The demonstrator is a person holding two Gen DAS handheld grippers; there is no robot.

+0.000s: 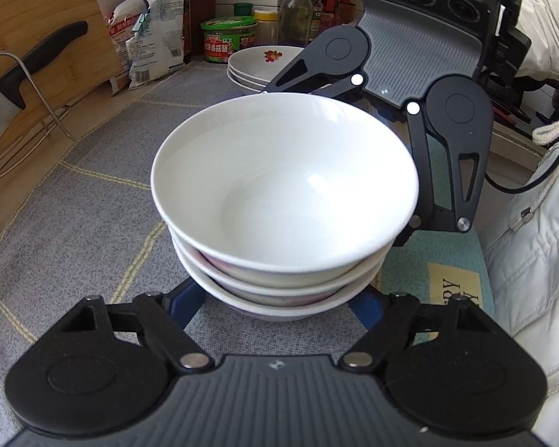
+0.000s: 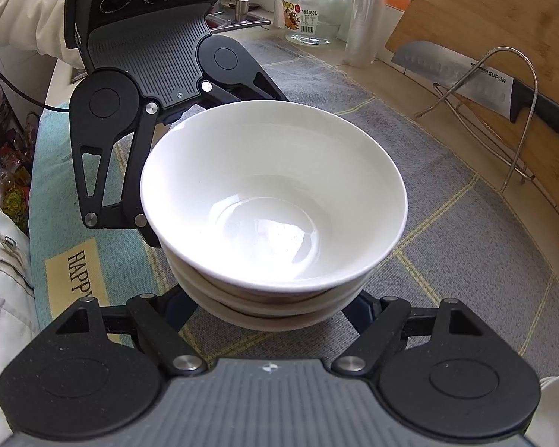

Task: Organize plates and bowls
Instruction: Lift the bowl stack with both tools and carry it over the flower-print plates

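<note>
Three white bowls (image 1: 287, 186) (image 2: 275, 193) sit nested in a stack on a grey cloth mat (image 1: 93, 205). My left gripper (image 1: 275, 311) reaches in from the near side, its blue fingers (image 1: 186, 301) pressed against the flanks of the lowest bowl. From the opposite side my right gripper (image 2: 272, 313) clasps the same stack low down, its fingers (image 2: 175, 311) tucked under the rims. Both sets of fingertips are hidden beneath the bowls. Behind the stack stands a pile of white plates (image 1: 257, 63) with a red flower print.
A wooden cutting board (image 1: 29, 18) and a black-handled cleaver (image 2: 503, 89) lean in a wire rack (image 2: 518, 141). Jars, bottles and packets (image 1: 156, 41) line the back, with a glass jar (image 2: 313, 11) among them. A teal towel (image 2: 56, 193) lies beside the mat. A person's pale jacket (image 1: 533, 260) is close.
</note>
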